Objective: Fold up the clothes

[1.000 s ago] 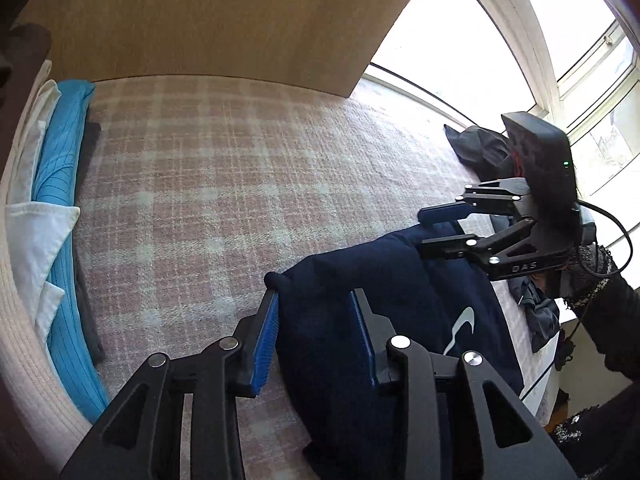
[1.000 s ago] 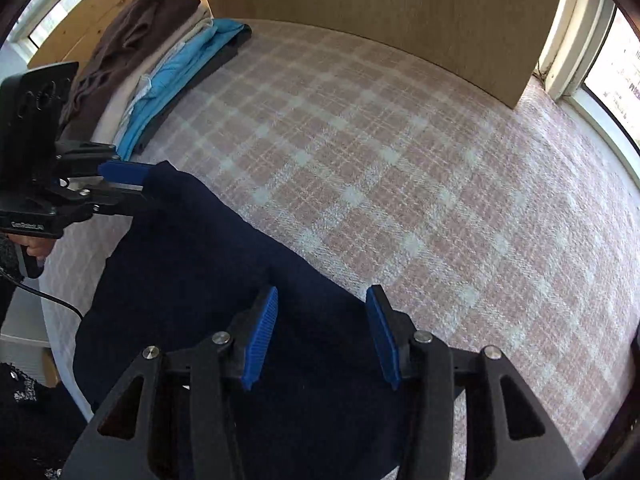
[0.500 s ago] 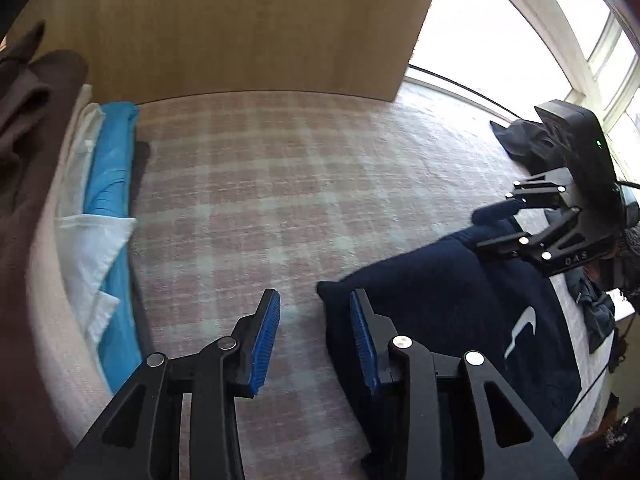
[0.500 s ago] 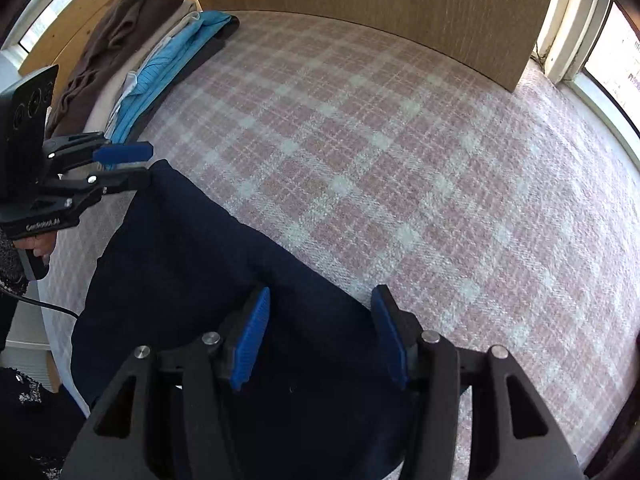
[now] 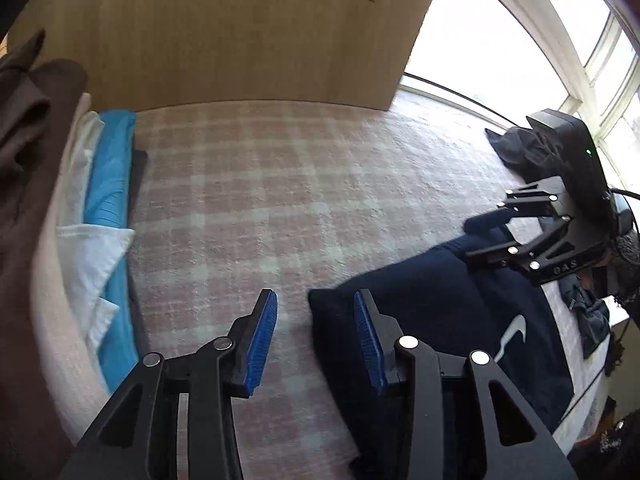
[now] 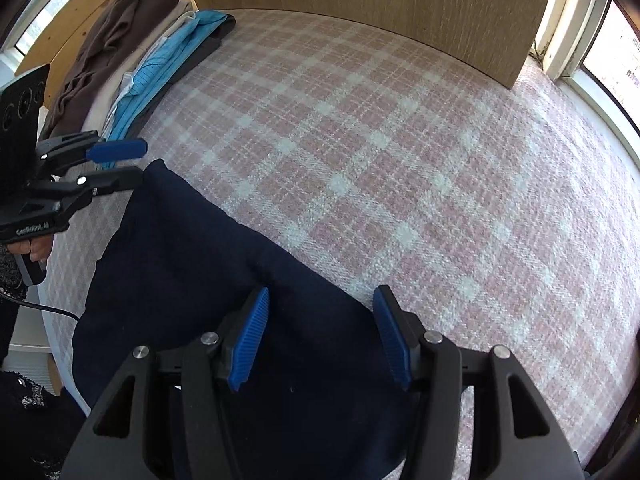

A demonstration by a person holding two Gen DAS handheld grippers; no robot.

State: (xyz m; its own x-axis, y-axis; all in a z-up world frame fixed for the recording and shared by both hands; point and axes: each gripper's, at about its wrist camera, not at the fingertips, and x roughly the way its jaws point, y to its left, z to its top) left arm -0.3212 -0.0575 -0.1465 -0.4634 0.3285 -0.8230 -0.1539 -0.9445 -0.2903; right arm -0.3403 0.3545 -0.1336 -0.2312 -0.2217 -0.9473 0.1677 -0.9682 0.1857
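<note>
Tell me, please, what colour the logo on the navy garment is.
White, on the navy garment; the logo shows best in the left wrist view.

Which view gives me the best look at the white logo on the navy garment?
The left wrist view. The white logo shows clearly there on the navy garment, near the open right gripper. In the right wrist view the garment shows only plain dark fabric under the open right gripper; no logo is visible.
</note>
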